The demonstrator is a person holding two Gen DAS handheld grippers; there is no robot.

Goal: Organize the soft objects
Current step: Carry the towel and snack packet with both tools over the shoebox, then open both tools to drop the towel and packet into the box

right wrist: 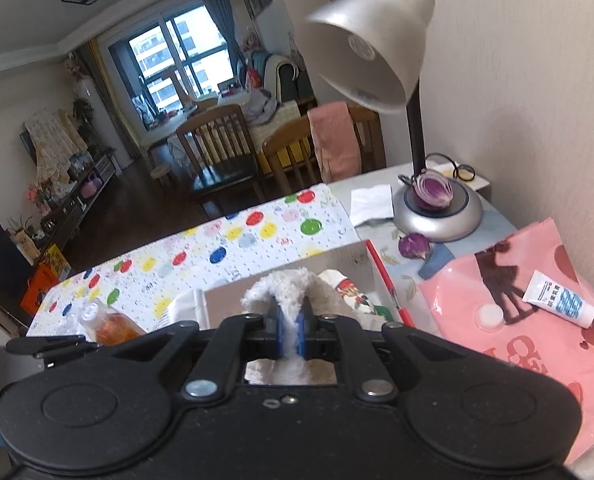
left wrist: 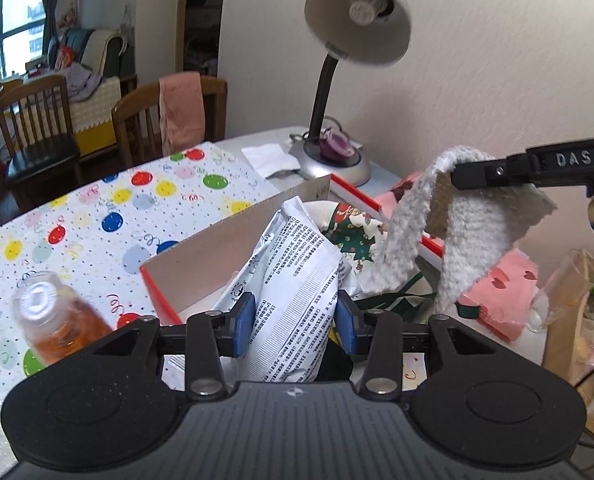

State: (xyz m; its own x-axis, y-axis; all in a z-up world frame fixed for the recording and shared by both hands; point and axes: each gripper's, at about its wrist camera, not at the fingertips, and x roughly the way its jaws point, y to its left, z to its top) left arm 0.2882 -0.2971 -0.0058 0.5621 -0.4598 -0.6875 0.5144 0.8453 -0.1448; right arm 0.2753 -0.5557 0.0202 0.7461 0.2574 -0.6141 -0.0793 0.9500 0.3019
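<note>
My left gripper (left wrist: pixel 295 326) is shut on a silver printed soft pack (left wrist: pixel 297 280), held upright over a red-edged cardboard box (left wrist: pixel 217 248). My right gripper (right wrist: pixel 290 330) is shut on a grey-white fuzzy cloth (right wrist: pixel 287 286). In the left wrist view that cloth (left wrist: pixel 457 224) hangs draped from the right gripper's black finger (left wrist: pixel 493 172) above the box's right side. A Christmas-print cloth (left wrist: pixel 353 224) lies inside the box, also seen in the right wrist view (right wrist: pixel 351 292).
A desk lamp (right wrist: pixel 437 212) stands at the back with half a purple onion (right wrist: pixel 433 192) on its base. A pink bag (right wrist: pixel 537 320) with a white tube (right wrist: pixel 559 298) lies right of the box. A bottle of orange liquid (left wrist: pixel 57 320) stands left on the dotted tablecloth (left wrist: pixel 117 208).
</note>
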